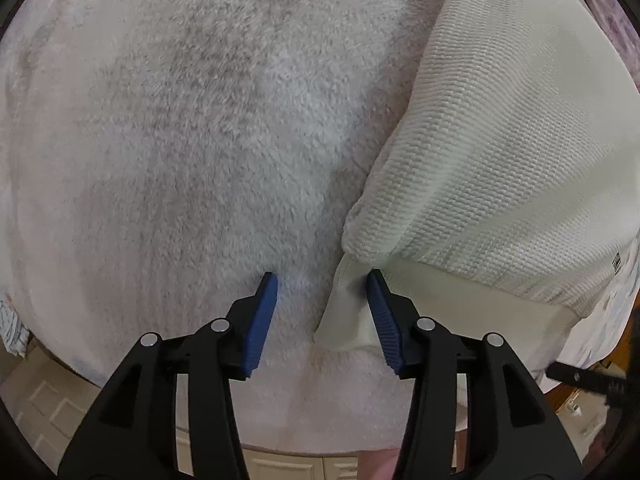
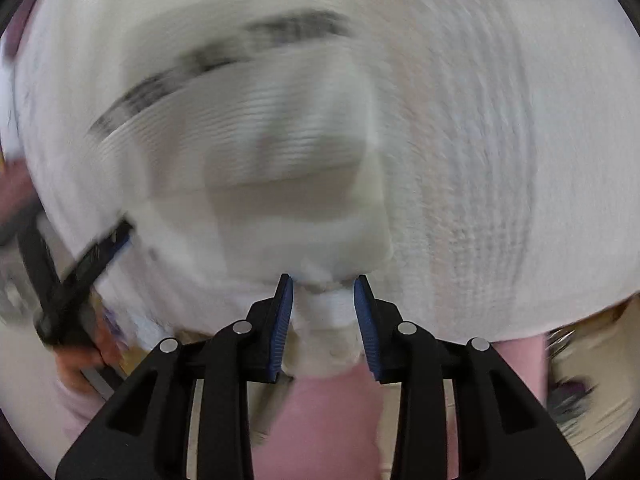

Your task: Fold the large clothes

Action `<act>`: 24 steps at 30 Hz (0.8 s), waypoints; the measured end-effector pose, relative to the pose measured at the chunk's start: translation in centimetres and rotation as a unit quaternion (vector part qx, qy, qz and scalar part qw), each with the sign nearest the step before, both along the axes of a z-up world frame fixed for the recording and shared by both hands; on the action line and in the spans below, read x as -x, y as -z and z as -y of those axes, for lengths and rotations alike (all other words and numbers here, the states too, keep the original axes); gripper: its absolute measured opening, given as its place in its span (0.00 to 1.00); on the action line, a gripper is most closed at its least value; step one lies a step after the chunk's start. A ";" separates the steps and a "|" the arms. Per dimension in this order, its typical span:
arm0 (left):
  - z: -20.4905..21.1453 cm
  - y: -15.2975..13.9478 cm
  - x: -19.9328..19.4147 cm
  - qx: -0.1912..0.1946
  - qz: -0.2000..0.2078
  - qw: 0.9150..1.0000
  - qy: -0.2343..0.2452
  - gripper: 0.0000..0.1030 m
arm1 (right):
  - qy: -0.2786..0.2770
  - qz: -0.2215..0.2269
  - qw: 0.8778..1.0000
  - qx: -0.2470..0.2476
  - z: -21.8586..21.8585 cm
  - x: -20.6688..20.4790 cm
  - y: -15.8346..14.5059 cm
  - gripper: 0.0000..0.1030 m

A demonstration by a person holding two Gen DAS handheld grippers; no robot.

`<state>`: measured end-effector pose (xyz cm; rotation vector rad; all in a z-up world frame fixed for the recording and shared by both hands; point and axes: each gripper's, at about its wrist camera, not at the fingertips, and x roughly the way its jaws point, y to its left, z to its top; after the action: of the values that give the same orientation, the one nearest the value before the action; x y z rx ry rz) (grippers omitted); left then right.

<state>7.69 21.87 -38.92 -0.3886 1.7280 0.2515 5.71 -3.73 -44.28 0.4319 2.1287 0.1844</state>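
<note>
On fluffy white blanket [image 1: 180, 152], cream knit sweater [image 1: 500, 140] lies at right. Left gripper [image 1: 322, 280] stands w/ jaws apart, released; ribbed hem corner [image 1: 346, 312] sits btwn pads, touching right one. Right gripper [image 2: 323, 282] clenched on bunched sweater fabric [image 2: 324, 320]; view blurred.
</note>
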 end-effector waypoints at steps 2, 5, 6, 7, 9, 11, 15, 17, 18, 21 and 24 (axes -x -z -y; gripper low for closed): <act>0.4 0.5 0.8 -0.011 0.016 0.999 0.032 0.50 | 0.015 0.002 1.000 -0.002 0.0 0.0 2.2 0.33; 0.4 -0.1 1.4 -0.005 0.006 1.000 0.026 0.51 | 0.014 -0.016 1.000 0.004 -1.4 -1.2 2.3 0.35; 0.3 -0.8 1.6 -0.003 -0.011 1.000 0.027 0.46 | -0.005 -0.016 1.000 0.010 -0.9 -1.5 1.3 0.35; 0.4 -2.3 1.9 -0.007 -0.014 0.999 0.037 0.33 | -0.029 -0.008 0.999 0.016 -1.1 -1.9 -0.1 0.37; 1.2 -5.5 2.1 -0.061 0.002 0.995 0.075 0.22 | -0.051 0.039 0.998 0.016 -1.6 -3.2 -3.4 0.37; 2.0 -8.3 1.5 -0.068 0.054 0.992 0.091 0.22 | -0.071 0.112 0.991 0.009 -2.4 -5.5 -6.3 0.37; 3.0 -6.2 -1.3 -0.012 0.099 0.993 0.059 0.14 | -0.113 0.145 0.983 0.012 -4.5 -8.5 -5.0 0.37; 3.7 -2.8 -2.4 -0.023 0.072 0.995 0.068 0.05 | -0.114 0.143 0.983 0.031 -4.7 -8.8 -2.5 0.34; 3.6 -0.2 -2.8 -0.019 0.060 0.996 0.070 0.04 | -0.105 0.141 0.984 0.040 -4.8 -9.0 -1.4 0.34; 2.7 -0.8 -3.5 -0.011 0.040 0.998 0.046 0.01 | -0.097 0.115 0.986 0.068 -5.7 -10.0 -1.1 0.36; 1.6 -5.9 -5.6 -0.024 0.091 0.995 0.045 0.01 | -0.091 0.136 0.985 0.048 -5.8 -11.3 -4.7 0.36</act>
<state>13.29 20.24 -32.99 -0.2893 1.5541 0.1858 17.03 2.09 -39.60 0.1446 1.8975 0.2313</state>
